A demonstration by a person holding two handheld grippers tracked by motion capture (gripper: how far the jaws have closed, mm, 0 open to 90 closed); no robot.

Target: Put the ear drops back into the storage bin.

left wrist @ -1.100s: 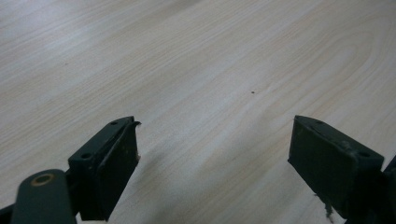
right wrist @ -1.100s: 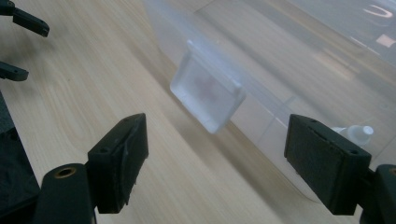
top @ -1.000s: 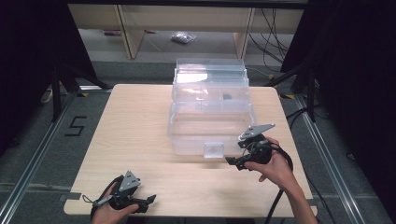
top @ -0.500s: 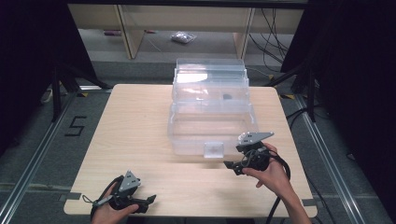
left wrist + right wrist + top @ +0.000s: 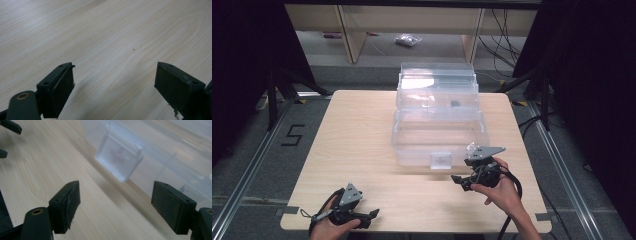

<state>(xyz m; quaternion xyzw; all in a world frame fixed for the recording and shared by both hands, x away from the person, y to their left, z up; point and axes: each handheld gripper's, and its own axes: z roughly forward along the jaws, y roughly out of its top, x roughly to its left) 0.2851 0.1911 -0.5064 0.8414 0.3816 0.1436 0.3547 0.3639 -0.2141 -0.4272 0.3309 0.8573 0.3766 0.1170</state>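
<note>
A clear plastic box [image 5: 438, 120] fills the table's [image 5: 357, 135] middle and far part — left and right of it bare wood stays open. The near strip is free too, apart from the box's latch [image 5: 119, 162] jutting toward the right gripper [image 5: 460, 181].

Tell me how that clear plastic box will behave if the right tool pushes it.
The clear plastic box looks nearly empty, so it is probably light and would slide on the smooth table. Its stepped tiers might make it tip if pushed high. The front latch probably flexes.
</note>
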